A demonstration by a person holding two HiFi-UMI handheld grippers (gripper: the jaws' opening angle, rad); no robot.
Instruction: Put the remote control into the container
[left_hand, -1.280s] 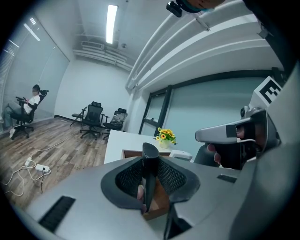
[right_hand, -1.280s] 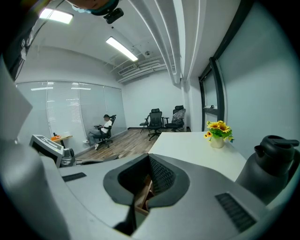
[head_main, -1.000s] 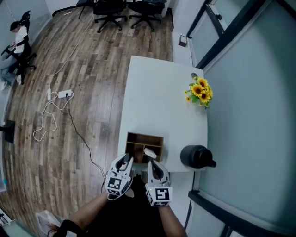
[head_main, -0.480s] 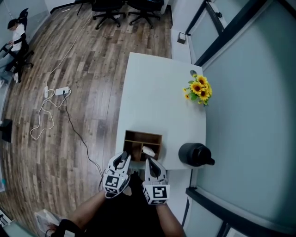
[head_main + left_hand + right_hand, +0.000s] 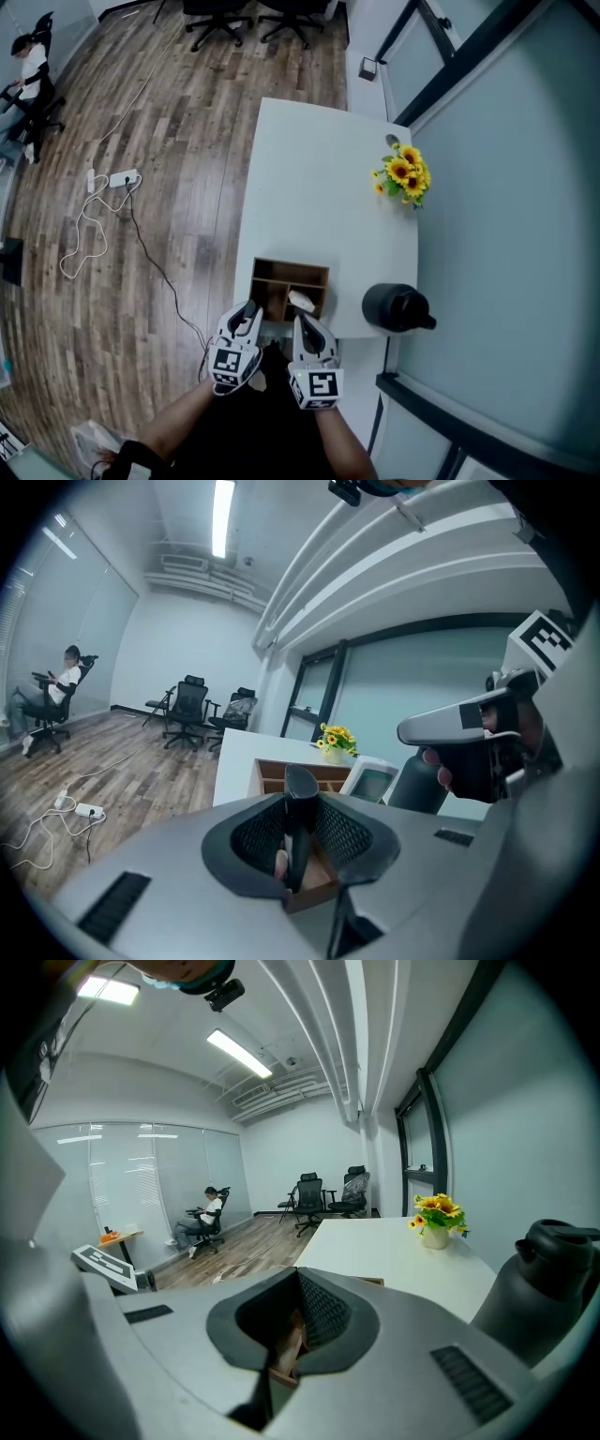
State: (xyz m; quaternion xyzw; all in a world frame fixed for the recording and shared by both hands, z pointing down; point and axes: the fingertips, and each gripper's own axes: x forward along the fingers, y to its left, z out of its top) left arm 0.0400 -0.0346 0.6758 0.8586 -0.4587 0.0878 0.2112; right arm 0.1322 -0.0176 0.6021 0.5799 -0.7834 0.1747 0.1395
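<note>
Little is changed from a second ago: the white table [image 5: 319, 187] and the wooden container [image 5: 291, 270] at its near edge have only slid a little up the head view. Both grippers are still held just short of that container, so the placing is judged not yet begun. A black jug [image 5: 394, 307] is seen beside the container. The left gripper [image 5: 248, 315] is spread fairly wide, its pads closed on the black remote control [image 5: 300, 803], which is held in the air short of the table's edge. The right gripper [image 5: 306, 326] is fully closed with nothing in it. The remote is gripped on edge, its long axis laid along the jaws and its rounded far end pointed towards the container.
</note>
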